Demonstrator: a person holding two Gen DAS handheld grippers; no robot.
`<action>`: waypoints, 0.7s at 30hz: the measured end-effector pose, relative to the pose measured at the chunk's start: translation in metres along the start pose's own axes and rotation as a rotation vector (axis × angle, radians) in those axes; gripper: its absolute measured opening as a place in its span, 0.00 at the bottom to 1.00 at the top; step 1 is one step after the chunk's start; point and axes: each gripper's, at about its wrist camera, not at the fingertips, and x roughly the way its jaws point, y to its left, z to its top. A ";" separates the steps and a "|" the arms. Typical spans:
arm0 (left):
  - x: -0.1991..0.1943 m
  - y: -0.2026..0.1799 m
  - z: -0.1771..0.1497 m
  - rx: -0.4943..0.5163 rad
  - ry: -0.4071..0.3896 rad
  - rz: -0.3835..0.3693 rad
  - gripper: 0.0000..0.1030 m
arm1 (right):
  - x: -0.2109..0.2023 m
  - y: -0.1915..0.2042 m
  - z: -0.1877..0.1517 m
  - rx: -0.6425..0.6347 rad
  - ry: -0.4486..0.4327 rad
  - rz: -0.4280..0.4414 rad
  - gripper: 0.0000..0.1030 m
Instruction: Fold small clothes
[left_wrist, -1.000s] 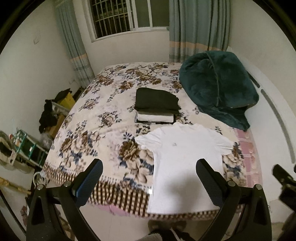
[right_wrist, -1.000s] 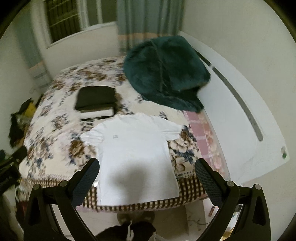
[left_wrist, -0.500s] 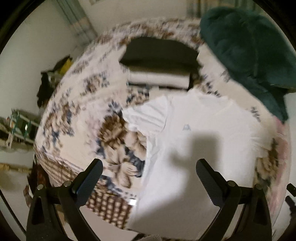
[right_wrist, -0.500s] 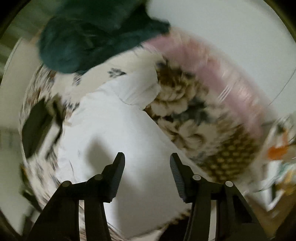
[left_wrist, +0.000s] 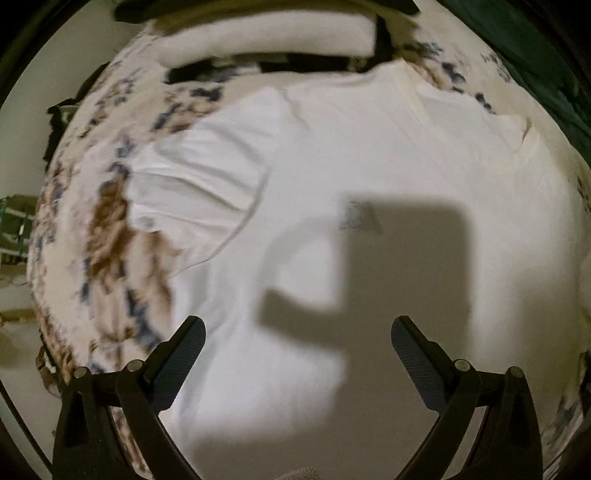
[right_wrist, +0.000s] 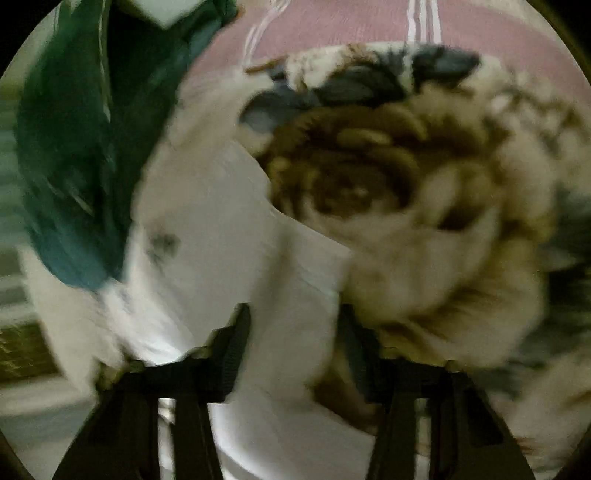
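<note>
A white t-shirt (left_wrist: 332, 155) lies flat, front up, on the floral bedspread (left_wrist: 107, 221). My left gripper (left_wrist: 295, 350) is open just above the shirt's chest, near its left sleeve (left_wrist: 192, 192); its shadow falls on the cloth. In the blurred right wrist view, my right gripper (right_wrist: 295, 332) is open, partly closed, low over the shirt's right sleeve (right_wrist: 229, 229), with the sleeve cloth lying between the fingers. Whether the pads touch the cloth I cannot tell.
A stack of folded clothes (left_wrist: 266, 40), white under dark, sits just beyond the shirt's collar. A dark green fleece blanket (right_wrist: 74, 147) lies beside the right sleeve. A pink sheet (right_wrist: 351, 33) shows past the bedspread's edge.
Both grippers have dropped from a high view of the whole bed down close to the shirt. The right gripper's jaws have narrowed and moved over the right sleeve.
</note>
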 end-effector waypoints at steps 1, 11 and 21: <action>0.004 -0.003 0.001 0.006 -0.001 -0.008 1.00 | 0.003 0.000 -0.002 0.018 -0.019 0.004 0.07; 0.012 0.019 0.005 -0.007 -0.068 -0.025 1.00 | -0.002 0.138 -0.079 -0.617 -0.276 -0.219 0.04; 0.031 0.096 -0.009 -0.098 -0.047 0.034 1.00 | 0.124 0.202 -0.315 -1.584 -0.175 -0.454 0.04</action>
